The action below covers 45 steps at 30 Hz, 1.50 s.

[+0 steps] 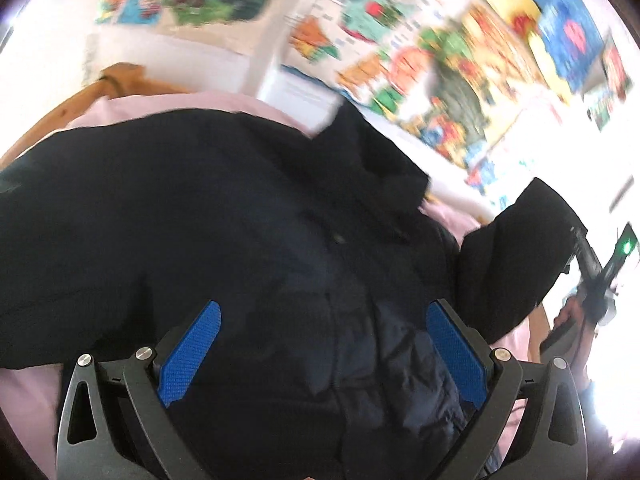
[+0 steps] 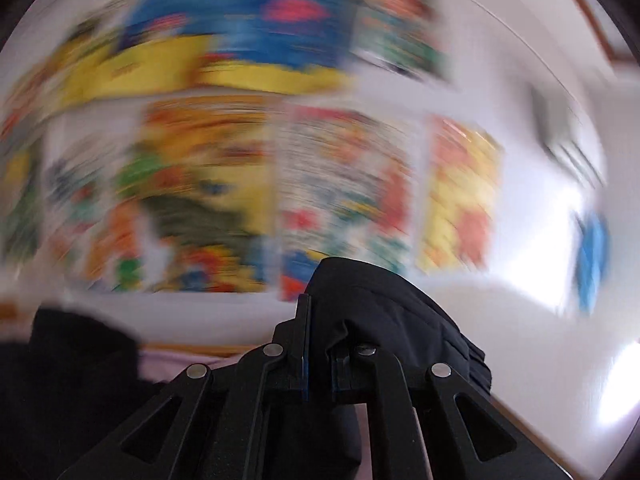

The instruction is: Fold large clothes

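in the left wrist view, the left gripper [image 1: 320,344] hangs over a large black jacket [image 1: 208,216] with its jaws wide apart and nothing between them; the blue pads [image 1: 192,352] face each other across a gap filled by the garment's dark quilted lining below. the jacket is spread over a pink sheet [image 1: 168,102] that shows along its upper edge and at the lower left, and a strip of wooden frame [image 1: 80,92] curves just beyond the sheet. one sleeve [image 1: 516,256] is lifted up at the right, apart from the body of the jacket, and next to it the right gripper [image 1: 592,280] shows as a dark shape with a small green light. behind everything, colourful posters [image 1: 440,60] cover a white wall, smeared by motion blur. in the right wrist view, the right gripper [image 2: 318,344] points toward the wall, its jaws closed tight on a fold of the black sleeve [image 2: 384,312], which bunches over the fingers [image 2: 298,340] and drapes down to the right. more of the jacket [image 2: 72,360] lies dark at the lower left, with a sliver of the pink sheet [image 2: 176,360] beside it. the posters [image 2: 240,128] here are heavily blurred.
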{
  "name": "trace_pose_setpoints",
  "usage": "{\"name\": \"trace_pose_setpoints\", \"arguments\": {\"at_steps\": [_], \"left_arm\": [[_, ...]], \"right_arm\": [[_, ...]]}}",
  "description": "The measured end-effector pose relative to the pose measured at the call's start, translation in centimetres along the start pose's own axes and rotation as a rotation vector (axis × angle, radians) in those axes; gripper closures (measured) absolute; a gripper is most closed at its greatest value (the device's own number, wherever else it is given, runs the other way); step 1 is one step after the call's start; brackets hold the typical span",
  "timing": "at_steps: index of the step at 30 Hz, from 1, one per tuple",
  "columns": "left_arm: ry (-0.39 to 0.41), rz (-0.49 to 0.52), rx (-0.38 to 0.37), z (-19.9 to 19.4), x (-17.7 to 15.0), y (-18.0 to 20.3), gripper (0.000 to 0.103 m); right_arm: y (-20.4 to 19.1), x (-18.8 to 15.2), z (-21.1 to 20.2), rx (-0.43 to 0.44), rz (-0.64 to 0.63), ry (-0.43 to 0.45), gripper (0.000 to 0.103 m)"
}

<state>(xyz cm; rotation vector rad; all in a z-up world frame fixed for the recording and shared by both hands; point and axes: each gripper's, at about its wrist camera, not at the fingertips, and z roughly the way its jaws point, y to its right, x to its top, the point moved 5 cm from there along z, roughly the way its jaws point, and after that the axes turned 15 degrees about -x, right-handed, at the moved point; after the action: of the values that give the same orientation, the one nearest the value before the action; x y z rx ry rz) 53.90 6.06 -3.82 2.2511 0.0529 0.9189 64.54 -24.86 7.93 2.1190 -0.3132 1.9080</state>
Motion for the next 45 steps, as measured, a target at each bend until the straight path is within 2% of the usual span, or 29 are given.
{"name": "trace_pose_setpoints", "arguments": {"at_steps": [4,5,7,10,13,15,16,17,19,21,22,24,26,27,28,31,34,36,38,39,41,43,45], "left_arm": [[0.054,-0.031,0.018,-2.3,1.0,-2.0,0.002],[0.064,-0.035,0.019,-2.8,1.2,-2.4,0.002],[0.083,-0.039,0.013,-3.6,1.5,-3.0,0.002],[0.091,-0.056,-0.029,-3.6,1.5,-3.7,0.002],[0.064,-0.089,-0.100,-2.6,1.2,-4.5,0.002],[0.030,-0.101,-0.156,-1.3,1.1,-4.9,0.002],[0.007,-0.100,-0.184,-0.4,1.0,-5.0,0.002],[-0.018,-0.095,-0.212,0.4,1.0,-4.9,0.002],[-0.067,-0.077,-0.257,2.0,1.1,-4.6,0.002],[-0.101,-0.066,-0.258,3.4,1.1,-4.6,0.002],[-0.120,-0.066,-0.220,4.1,1.1,-4.8,0.002],[-0.110,-0.084,-0.153,4.3,1.0,-5.6,0.002],[-0.104,-0.098,-0.075,4.2,0.9,-6.8,0.002],[-0.105,-0.102,-0.056,4.2,0.8,-7.2,0.002],[-0.103,-0.115,-0.057,4.2,0.7,-7.4,0.002],[-0.105,-0.115,-0.064,4.3,0.5,-7.4,0.003],[-0.137,-0.111,-0.102,4.6,-0.1,-6.9,0.003],[-0.165,-0.154,-0.149,5.0,-0.6,-7.0,0.007],[-0.195,-0.212,-0.185,6.0,-1.0,-7.2,0.029],[-0.203,-0.230,-0.174,6.5,-1.0,-7.3,0.037],[-0.202,-0.234,-0.128,7.1,-0.9,-7.8,0.071],[-0.179,-0.194,-0.103,7.1,-0.7,-7.6,0.080],[-0.121,-0.133,-0.108,6.4,-0.3,-6.7,0.089]], "right_arm": [[-10.3,-1.0,-5.4,0.132,-0.346,0.153,0.096],[-13.3,-2.4,-7.4,0.181,-0.461,0.198,0.096],[-16.9,-4.9,-9.5,0.253,-0.603,0.223,0.096],[-21.3,-10.2,-12.4,0.350,-0.793,0.220,0.096],[-24.3,-16.1,-14.0,0.426,-0.965,0.195,0.096],[-25.1,-19.2,-14.4,0.459,-1.035,0.150,0.094],[-25.4,-20.6,-14.3,0.476,-1.058,0.131,0.088],[-25.5,-21.3,-14.4,0.491,-1.069,0.115,0.087],[-25.3,-21.9,-14.1,0.503,-1.060,0.102,0.087],[-24.8,-21.5,-13.9,0.520,-1.031,0.084,0.084],[-24.6,-21.2,-13.7,0.532,-1.009,0.057,0.082],[-23.9,-20.6,-13.3,0.553,-0.972,0.020,0.077],[-22.9,-19.6,-12.7,0.579,-0.912,-0.014,0.058],[-22.7,-19.3,-13.1,0.590,-0.892,-0.023,0.053],[-22.0,-18.6,-12.9,0.612,-0.853,-0.039,0.047],[-20.1,-17.5,-13.5,0.637,-0.767,-0.072,0.045],[-17.4,-17.0,-14.4,0.650,-0.692,-0.126,0.040],[-14.8,-16.2,-14.4,0.657,-0.622,-0.188,0.037],[-11.7,-15.5,-13.7,0.644,-0.536,-0.269,0.035],[-10.1,-15.2,-13.3,0.641,-0.479,-0.313,0.034],[-6.9,-14.8,-12.0,0.585,-0.371,-0.384,0.024],[-3.8,-14.8,-10.0,0.465,-0.287,-0.415,0.021],[-1.7,-15.0,-7.9,0.391,-0.200,-0.466,0.021]]}}
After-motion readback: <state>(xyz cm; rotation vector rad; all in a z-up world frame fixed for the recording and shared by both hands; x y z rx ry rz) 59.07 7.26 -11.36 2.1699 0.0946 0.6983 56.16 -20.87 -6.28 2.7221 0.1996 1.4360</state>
